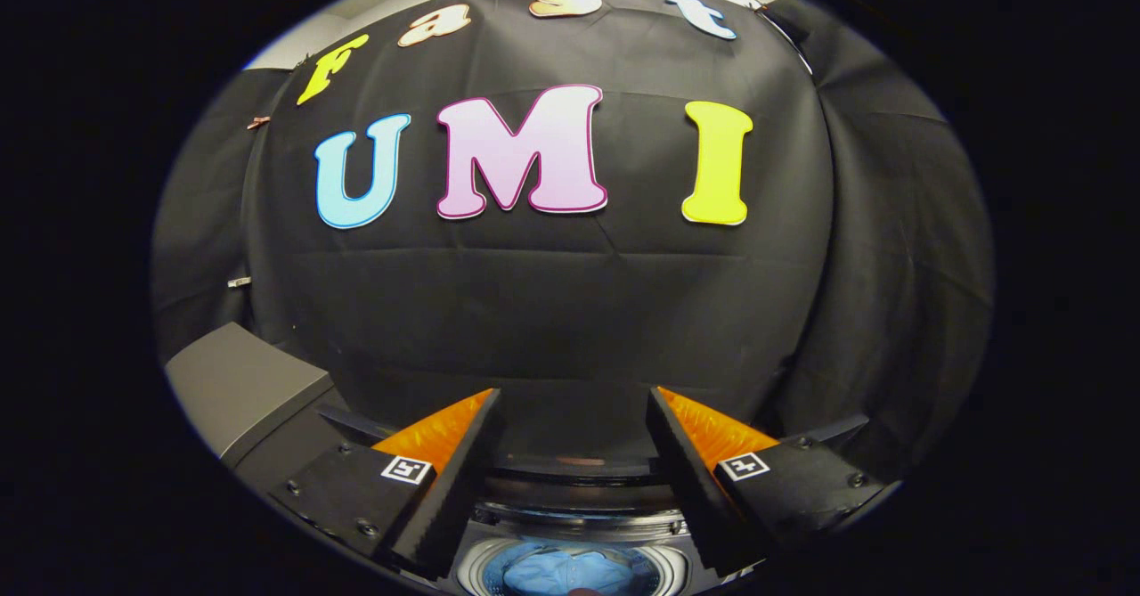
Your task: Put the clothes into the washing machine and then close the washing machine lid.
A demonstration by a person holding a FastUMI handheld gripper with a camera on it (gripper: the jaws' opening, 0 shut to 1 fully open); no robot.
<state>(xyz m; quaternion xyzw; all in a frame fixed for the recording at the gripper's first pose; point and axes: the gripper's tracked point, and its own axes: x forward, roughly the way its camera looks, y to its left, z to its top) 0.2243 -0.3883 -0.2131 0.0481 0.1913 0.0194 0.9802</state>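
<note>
blue clothes (pixel 570 571) lie in the washing machine (pixel 570 498) drum below the spread, empty tongs (pixel 574 400)

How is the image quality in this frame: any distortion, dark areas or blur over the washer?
Gripper view: strong fisheye bending of the wall cloth; sharp focus, no motion blur; the washing machine rim is dim, yet the blue clothes in the drum read clearly between the open gripper fingers.

Claw (pixel 574 400) held level, pointing toward the far wall, fingers (pixel 463 462) spread wide apart with nothing between them. Left and right fingers roughly symmetrical, tips angled slightly inward, neither touching anything. A square marker on each finger base.
</note>
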